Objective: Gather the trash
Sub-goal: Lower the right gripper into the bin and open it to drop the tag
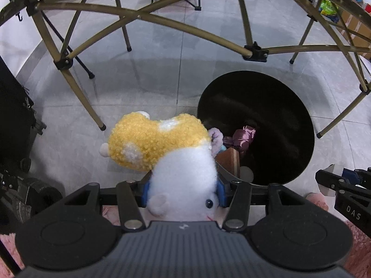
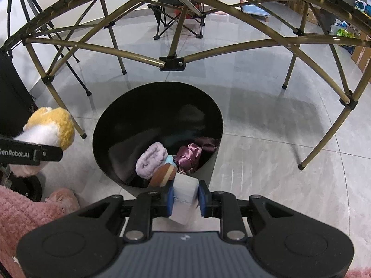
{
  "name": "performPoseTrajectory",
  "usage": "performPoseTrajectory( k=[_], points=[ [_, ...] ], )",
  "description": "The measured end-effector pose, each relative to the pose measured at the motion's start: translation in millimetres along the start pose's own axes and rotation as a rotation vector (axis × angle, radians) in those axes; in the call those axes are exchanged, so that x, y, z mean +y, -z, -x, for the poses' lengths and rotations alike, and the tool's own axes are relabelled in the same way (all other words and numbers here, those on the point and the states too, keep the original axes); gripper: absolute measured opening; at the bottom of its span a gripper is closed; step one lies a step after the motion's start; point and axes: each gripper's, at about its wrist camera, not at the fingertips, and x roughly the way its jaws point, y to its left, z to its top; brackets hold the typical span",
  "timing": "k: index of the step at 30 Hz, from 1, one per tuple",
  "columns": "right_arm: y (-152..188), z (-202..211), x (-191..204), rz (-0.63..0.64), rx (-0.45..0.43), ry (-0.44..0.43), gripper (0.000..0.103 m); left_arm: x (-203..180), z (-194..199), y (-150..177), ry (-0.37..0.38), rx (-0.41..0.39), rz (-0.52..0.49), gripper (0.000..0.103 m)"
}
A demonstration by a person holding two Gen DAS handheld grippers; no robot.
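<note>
My left gripper is shut on a white and yellow plush toy, its blue pads squeezing the white head. The toy hangs just left of a round black bin on the floor. From the right wrist the same plush toy shows at the left edge, held by the left gripper. My right gripper is shut on a small white packet over the near rim of the black bin. Inside lie a lilac cloth, a purple satin piece and a brown item.
A folding table's gold metal frame arches over the bin, its legs standing on the grey tiled floor. A pink fluffy rug lies at the near left. A black case stands left, a folding chair behind.
</note>
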Motion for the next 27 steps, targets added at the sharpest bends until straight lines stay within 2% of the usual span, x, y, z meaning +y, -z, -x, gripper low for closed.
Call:
performPoseTrajectory(
  k=[14,27],
  points=[
    [-37.3,-26.5,22.3,0.02,0.029,-0.036,0.021,16.2,-14.6,-9.7,0.002,0.048,0.058,0.052],
    [-61.0,-51.0,38.6,-0.002,0.067,-0.005,0.021,26.7,-23.3,-12.3,-0.011,0.066,0.089,0.052]
  ],
)
